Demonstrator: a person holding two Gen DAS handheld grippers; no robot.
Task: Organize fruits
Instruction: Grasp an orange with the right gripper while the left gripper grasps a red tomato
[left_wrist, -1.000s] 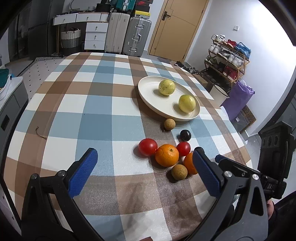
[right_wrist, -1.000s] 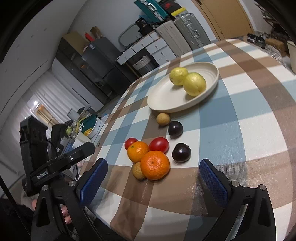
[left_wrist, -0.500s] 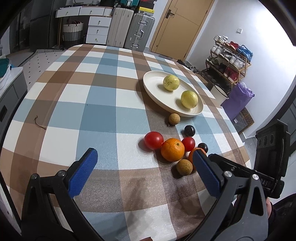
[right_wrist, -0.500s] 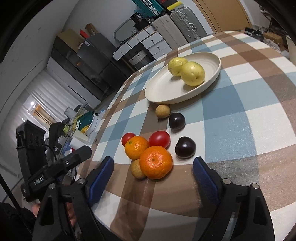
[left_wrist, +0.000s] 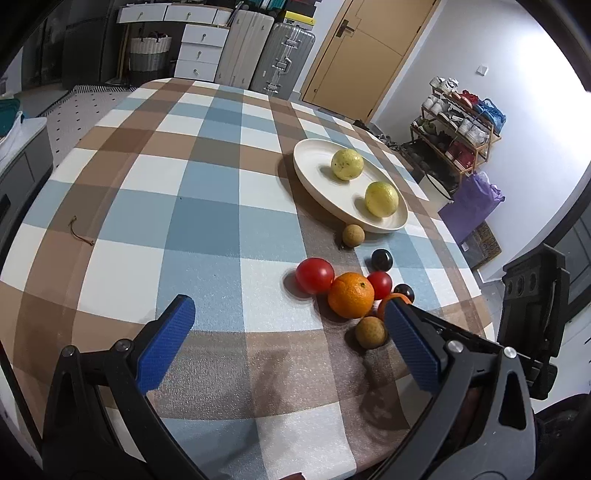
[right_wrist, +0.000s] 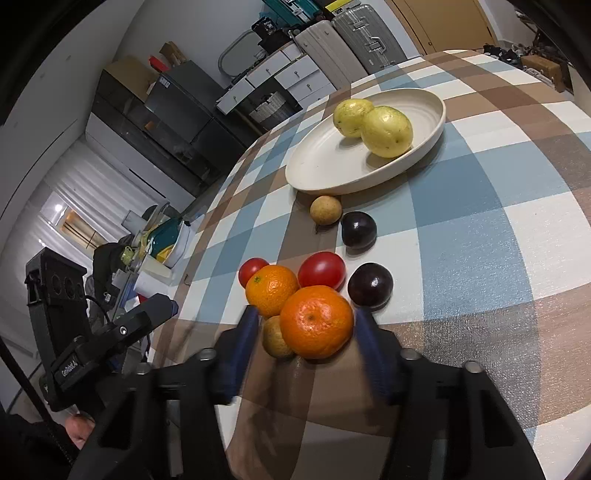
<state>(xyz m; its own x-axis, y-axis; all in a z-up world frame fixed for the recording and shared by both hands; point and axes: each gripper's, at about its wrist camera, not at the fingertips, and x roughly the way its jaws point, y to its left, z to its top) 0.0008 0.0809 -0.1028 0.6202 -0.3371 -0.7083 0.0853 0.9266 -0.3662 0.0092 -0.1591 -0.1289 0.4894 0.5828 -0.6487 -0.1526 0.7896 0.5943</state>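
Observation:
A cream plate (left_wrist: 317, 184) (right_wrist: 325, 166) holds two yellow fruits (left_wrist: 346, 164) (right_wrist: 386, 131). Near the table's edge lie two oranges (right_wrist: 316, 320) (left_wrist: 350, 294), two red tomatoes (left_wrist: 314, 275) (right_wrist: 321, 269), two dark plums (right_wrist: 369, 284), and two small tan fruits (left_wrist: 353, 235) (right_wrist: 274, 338). My right gripper (right_wrist: 304, 328) has its blurred jaws closing around the nearer orange, with the tan fruit beside it between them. My left gripper (left_wrist: 284, 347) is open and empty, above the cloth left of the pile.
The round table has a checked cloth (left_wrist: 207, 206). A small twig (left_wrist: 79, 234) lies at its left. Suitcases (left_wrist: 280, 55) and drawers stand behind, a shoe rack (left_wrist: 458, 122) at the right.
My right gripper moved forward to the pile and its jaws narrowed from wide open to either side of the near orange. The left gripper drew back and rose slightly, staying open.

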